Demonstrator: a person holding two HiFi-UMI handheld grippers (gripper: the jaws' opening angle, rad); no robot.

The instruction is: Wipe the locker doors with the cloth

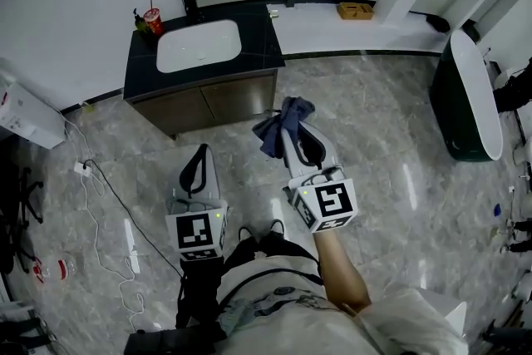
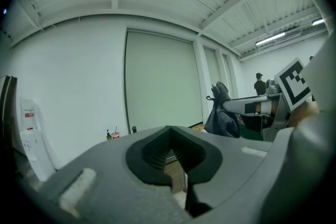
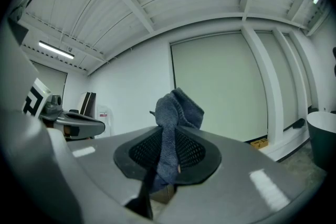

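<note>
Only head view: sink [image 1: 199, 44] beyond cloth [image 1: 270, 135] in right tool [image 1: 290, 127].

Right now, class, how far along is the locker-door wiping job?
Done: the cloth is picked up, pinched in the right tongs. In hand: it is held in mid-air, touching no surface. Left: apparently all the wiping. The left tongs are shut, empty.
</note>
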